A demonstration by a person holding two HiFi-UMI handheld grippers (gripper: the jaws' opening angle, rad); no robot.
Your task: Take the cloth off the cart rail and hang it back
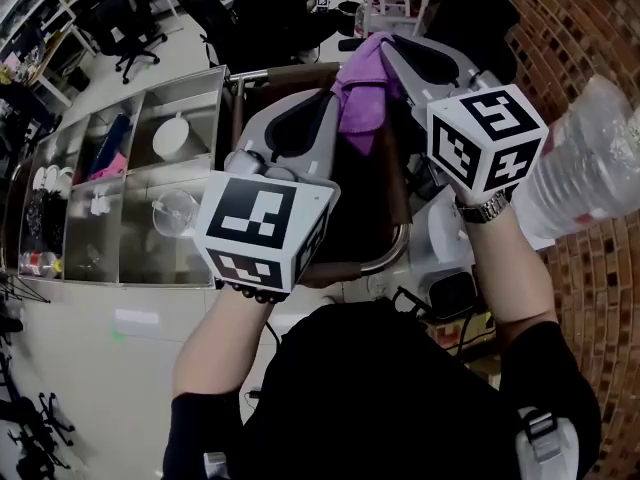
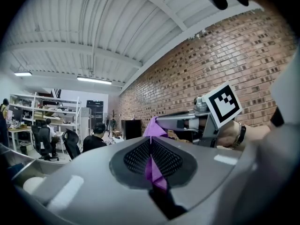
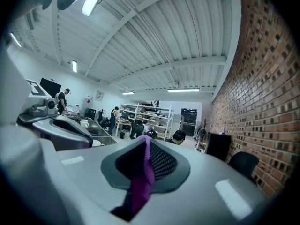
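A purple cloth (image 1: pixel 362 93) hangs in the air between my two grippers, above the brown cart top and its curved metal rail (image 1: pixel 396 243). My left gripper (image 1: pixel 334 104) is shut on the cloth's lower left part, and a purple fold (image 2: pixel 152 170) shows between its jaws. My right gripper (image 1: pixel 386 48) is shut on the cloth's top edge, and the cloth (image 3: pixel 140 182) trails down through its jaws. Both grippers point level, away from me. In the left gripper view the right gripper (image 2: pixel 161 122) holds a purple corner just beyond my own jaws.
A steel cart (image 1: pixel 130 183) with compartments stands at the left, holding a white bowl (image 1: pixel 172 136) and a glass (image 1: pixel 175 211). A brick wall (image 1: pixel 590 28) runs along the right, with a clear plastic bottle (image 1: pixel 590 158) near it. Office chairs (image 1: pixel 130 23) and seated people are farther back.
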